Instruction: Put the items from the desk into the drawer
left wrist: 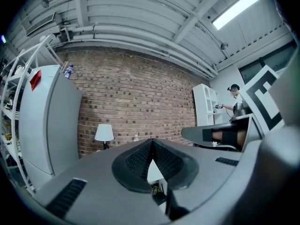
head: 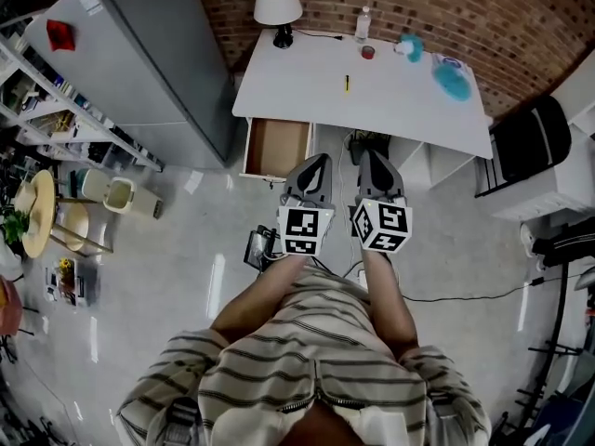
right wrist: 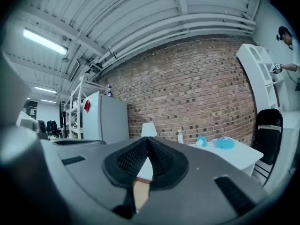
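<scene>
Pressed together at the tips, both pairs of jaws hold nothing. The left gripper [head: 319, 160] shows only a sliver of background between its ribbed pads in its own view, and the right gripper [head: 367, 155] reads the same way in its view.

We judge the task as not yet begun. The white desk [head: 390, 105] still carries everything we can see. The drawer [head: 276, 147] is pulled out from under the desk's front left corner, and its brown bottom looks bare.

On the desk, taking the largest thing first, a lamp [head: 277, 7] with a pale shade stands at the back left corner. A fluffy teal item [head: 453, 80] lies near the desk's right end. A small clear bottle [head: 363, 24] stands at the desk's back edge, and a smaller blue item [head: 409, 46] sits just right of it. A red roll [head: 368, 52] lies just in front of the bottle, and a thin yellow-and-black pen [head: 347, 84] lies near the desk's middle. Which of these count as the items to stow we cannot say for sure. All of them are left to move.

As for pose, we hold the two grippers side by side in front of the body, with the forearms stretched forward. The tips are aimed level at the desk and the marker cubes face back toward us. Both tips are short of the desk's front edge. The left one is nearest the open drawer, and neither touches anything. Reaching any item calls for closing on the desk and parting the jaws first.
</scene>
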Motion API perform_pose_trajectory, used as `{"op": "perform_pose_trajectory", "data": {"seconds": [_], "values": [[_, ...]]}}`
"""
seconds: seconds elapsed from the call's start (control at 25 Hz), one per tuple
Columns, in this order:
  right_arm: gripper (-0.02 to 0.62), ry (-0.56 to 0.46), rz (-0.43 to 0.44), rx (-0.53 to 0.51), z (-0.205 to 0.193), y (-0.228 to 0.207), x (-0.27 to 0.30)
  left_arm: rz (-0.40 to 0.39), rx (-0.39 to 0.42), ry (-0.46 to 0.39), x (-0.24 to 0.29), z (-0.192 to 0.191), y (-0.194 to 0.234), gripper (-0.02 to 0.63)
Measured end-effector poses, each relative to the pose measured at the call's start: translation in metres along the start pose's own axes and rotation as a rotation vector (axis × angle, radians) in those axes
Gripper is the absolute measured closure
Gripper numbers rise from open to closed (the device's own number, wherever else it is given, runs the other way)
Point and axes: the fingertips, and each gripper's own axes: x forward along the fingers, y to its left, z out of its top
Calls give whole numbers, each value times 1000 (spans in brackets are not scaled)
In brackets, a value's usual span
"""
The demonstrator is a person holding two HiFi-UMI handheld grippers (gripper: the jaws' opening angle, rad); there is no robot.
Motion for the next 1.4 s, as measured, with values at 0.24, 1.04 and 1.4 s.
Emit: {"op": "perform_pose_trajectory", "data": {"seconds": [0.24, 1.04, 1.4], "values": [[584, -7, -23, 15, 10, 2, 73, -41, -6, -10, 60, 7, 45, 598], [583, 43, -103, 88, -4, -6, 158, -80, -95, 78, 133, -32, 116, 598], [583, 63, -120, 83, -8, -26, 167, -84, -90, 85, 148, -33, 111, 598]]}}
